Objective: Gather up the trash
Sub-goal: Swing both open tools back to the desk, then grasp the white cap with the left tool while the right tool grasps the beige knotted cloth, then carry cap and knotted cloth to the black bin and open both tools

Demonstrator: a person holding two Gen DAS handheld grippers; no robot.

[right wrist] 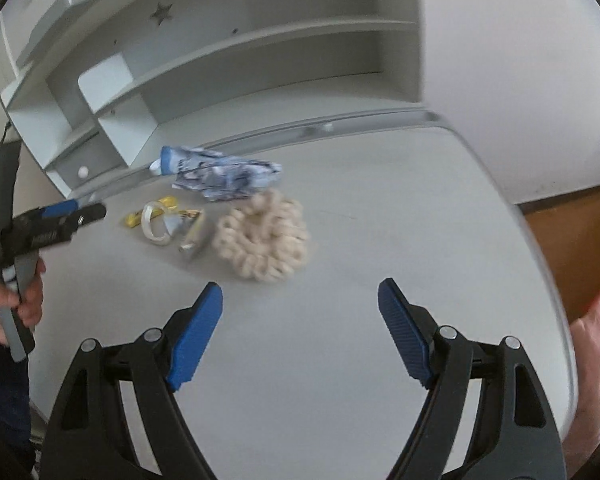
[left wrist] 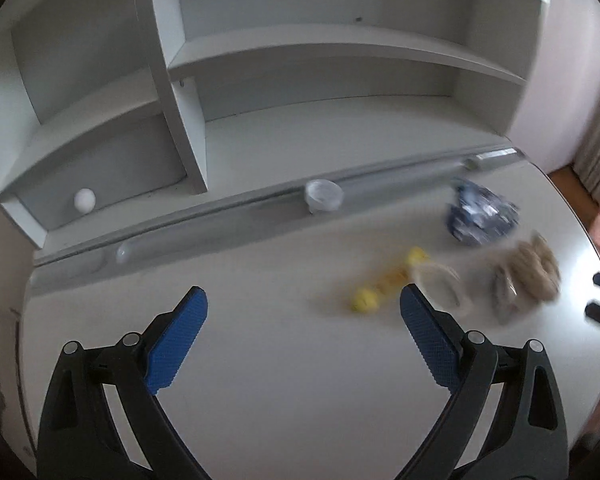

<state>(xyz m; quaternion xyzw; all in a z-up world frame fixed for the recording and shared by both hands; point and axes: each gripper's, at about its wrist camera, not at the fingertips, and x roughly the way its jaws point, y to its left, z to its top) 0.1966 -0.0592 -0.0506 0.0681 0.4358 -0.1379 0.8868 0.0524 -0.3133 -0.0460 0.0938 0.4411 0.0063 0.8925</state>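
Observation:
On the grey desk (right wrist: pixel 380 220) lies a cluster of items: a crumpled blue-and-white wrapper (right wrist: pixel 224 174) (left wrist: pixel 480 216), a yellow wrapper (right wrist: pixel 168 208) (left wrist: pixel 384 284), a clear tape ring (right wrist: pixel 154 226) (left wrist: pixel 444 288), a small metallic piece (right wrist: pixel 194 236), and a beige scrunchie (right wrist: pixel 262 240) (left wrist: pixel 528 276). My left gripper (left wrist: pixel 304 308) is open and empty above the desk, left of the cluster. My right gripper (right wrist: pixel 300 300) is open and empty, just in front of the scrunchie. The left gripper also shows in the right wrist view (right wrist: pixel 80 210).
A grey shelf unit (left wrist: pixel 188 92) stands behind the desk. A clear plastic cup (left wrist: pixel 323 196) sits in the groove along the desk's back edge. A white ball (left wrist: pixel 85 201) lies in the lower left shelf compartment. Wooden floor (right wrist: pixel 572 248) lies beyond the desk's right edge.

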